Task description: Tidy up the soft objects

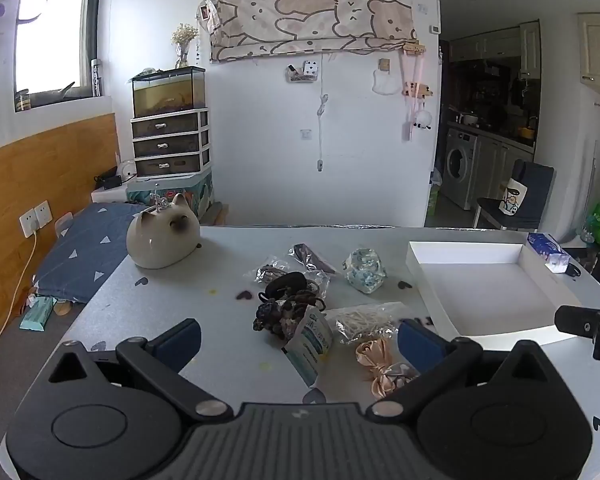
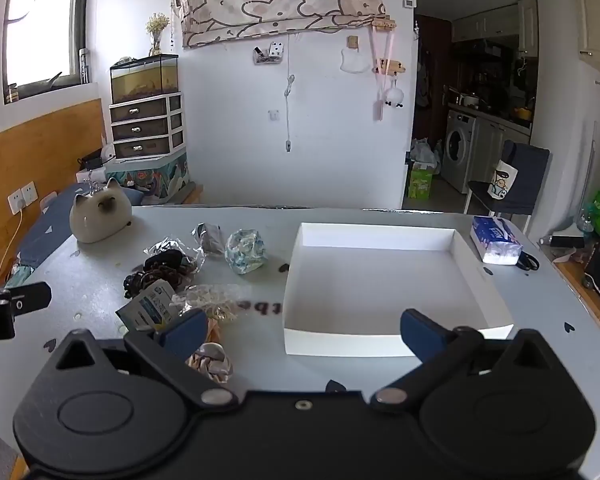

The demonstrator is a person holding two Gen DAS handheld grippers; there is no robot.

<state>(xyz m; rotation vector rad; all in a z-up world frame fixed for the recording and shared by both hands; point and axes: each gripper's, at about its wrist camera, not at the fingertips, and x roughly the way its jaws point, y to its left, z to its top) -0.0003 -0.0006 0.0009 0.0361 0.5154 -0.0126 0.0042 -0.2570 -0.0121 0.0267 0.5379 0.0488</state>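
A pile of soft things lies mid-table: dark scrunchies (image 1: pixel 281 312) (image 2: pixel 156 274), a blue-white packet (image 1: pixel 311 340) (image 2: pixel 150 310), a clear bag of cream hair ties (image 1: pixel 364 320) (image 2: pixel 210 302), a pink satin scrunchie (image 1: pixel 380 364) (image 2: pixel 212 360), a blue-patterned cloth bundle (image 1: pixel 364 270) (image 2: pixel 246 250) and a foil-wrapped dark item (image 1: pixel 312 258) (image 2: pixel 209 236). An empty white tray (image 1: pixel 420 280) (image 2: pixel 380 344) sits to the right. My left gripper (image 1: pixel 300 340) is open above the near pile, holding nothing. My right gripper (image 2: pixel 302 328) is open over the tray's near left corner, empty.
A ceramic cat-shaped pot (image 1: pixel 162 242) (image 2: pixel 100 216) stands at the table's far left. A tissue pack (image 1: pixel 548 250) (image 2: pixel 496 240) and dark scissors (image 2: pixel 528 262) lie right of the tray. A chair (image 2: pixel 512 184) stands beyond the table's far right.
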